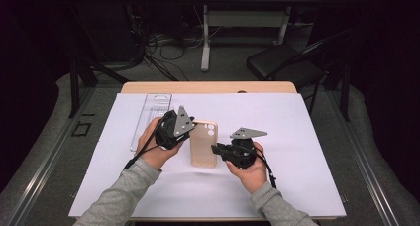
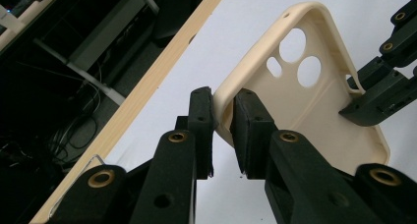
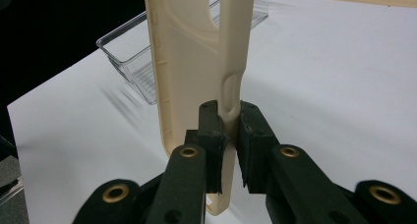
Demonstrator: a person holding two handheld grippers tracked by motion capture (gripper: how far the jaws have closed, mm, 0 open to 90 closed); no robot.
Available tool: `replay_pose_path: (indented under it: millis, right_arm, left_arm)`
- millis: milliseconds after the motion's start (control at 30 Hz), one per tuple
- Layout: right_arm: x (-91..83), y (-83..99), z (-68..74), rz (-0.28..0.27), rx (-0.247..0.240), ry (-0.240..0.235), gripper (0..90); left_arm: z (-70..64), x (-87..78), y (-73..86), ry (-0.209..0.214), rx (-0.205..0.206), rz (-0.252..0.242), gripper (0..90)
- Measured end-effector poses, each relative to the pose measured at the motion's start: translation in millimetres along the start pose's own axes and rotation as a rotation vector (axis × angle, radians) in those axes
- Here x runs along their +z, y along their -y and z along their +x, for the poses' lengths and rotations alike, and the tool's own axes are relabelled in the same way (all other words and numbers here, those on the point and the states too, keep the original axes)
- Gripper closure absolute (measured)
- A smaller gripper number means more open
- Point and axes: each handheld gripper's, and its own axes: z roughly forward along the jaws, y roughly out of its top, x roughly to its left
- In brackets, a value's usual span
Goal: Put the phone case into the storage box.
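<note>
One cream phone case (image 1: 204, 144) is held above the white-covered tabletop (image 1: 297, 137), between two grippers. The left gripper (image 2: 222, 117) has its fingers clamped on one long edge wall; the right gripper (image 3: 229, 122) pinches the opposite edge near the button bump, probably to steady it from both sides for turning or flexing. One clear plastic tray (image 1: 151, 118) lies left of the case.

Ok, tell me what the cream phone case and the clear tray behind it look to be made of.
Phone case: probably soft matte plastic or silicone; its cream surface shows no glare and has moulded camera holes. Clear tray: likely hard transparent plastic; the white sheet shows through it, with bright glints along its edges.
</note>
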Motion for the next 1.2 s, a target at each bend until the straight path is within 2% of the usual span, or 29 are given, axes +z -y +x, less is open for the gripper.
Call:
replay_pose_path:
  millis: [1200]
  right_arm:
    - [-0.5,-0.6,-1.0,-0.015,0.007,-0.004,80.4]
  left_arm:
    - [-0.3,-3.3,-3.3,-0.004,-0.005,0.000,79.9]
